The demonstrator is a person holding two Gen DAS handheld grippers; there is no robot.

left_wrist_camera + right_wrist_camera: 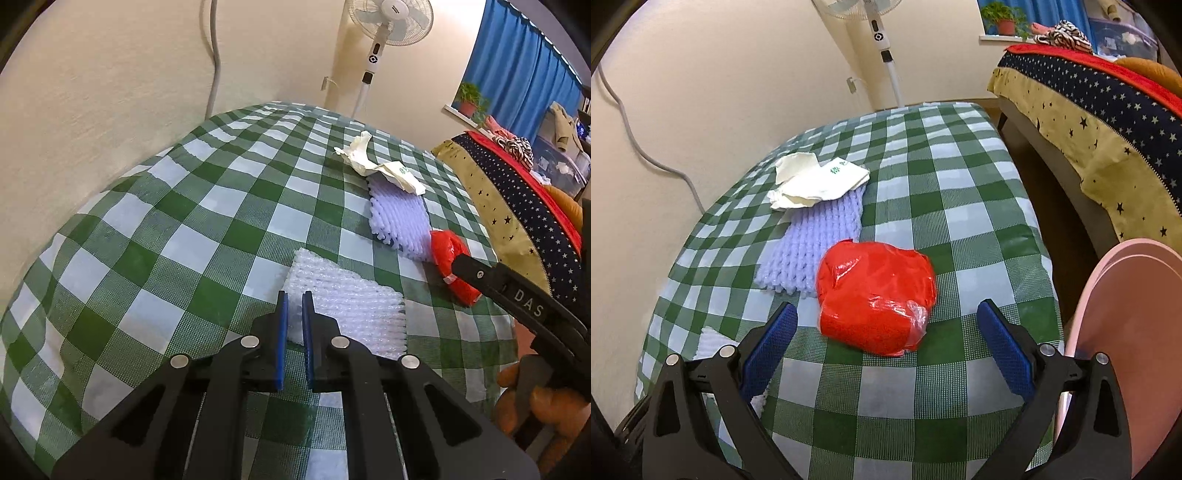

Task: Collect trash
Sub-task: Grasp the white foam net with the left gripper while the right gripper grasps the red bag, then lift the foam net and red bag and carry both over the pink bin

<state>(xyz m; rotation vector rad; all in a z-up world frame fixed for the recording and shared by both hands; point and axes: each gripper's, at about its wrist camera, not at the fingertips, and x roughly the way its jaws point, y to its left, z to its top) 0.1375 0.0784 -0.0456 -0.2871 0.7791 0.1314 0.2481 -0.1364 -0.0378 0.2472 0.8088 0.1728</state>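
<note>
**Inspector:** Status of the left gripper (294,306)?

**Assessor:** Jaws nearly together, with only a narrow gap between the blue pads. They sit at the near edge of the white foam net (343,310) on the checked tablecloth (155,229). The net's edge appears to lie between the pads, so I judge it pinched, though thinly.

**Inspector:** And the right gripper (886,325)?

**Assessor:** Spread wide and holding nothing. The red plastic bag (875,295) lies flat on the cloth between and just ahead of its fingers, which do not touch it. The pale purple foam net (816,240) touches the bag's far side, and the crumpled white paper (816,177) rests on the far end of that net.

**Inspector:** Where would the trash go?

**Assessor:** A pink curved rim (1126,332) shows at the table's right edge — possibly a bin, but I cannot confirm it.

**Inspector:** Risks?

**Assessor:** Three, in my judgement. The left grip holds only an edge of soft, springy mesh, so a quick lift could let it slip free. The red bag is slick and rounded, and closing on it off-centre could squeeze it away or crumple only loose film. A low approach could also catch the purple net — or snag the tablecloth and drag everything on it.
</note>
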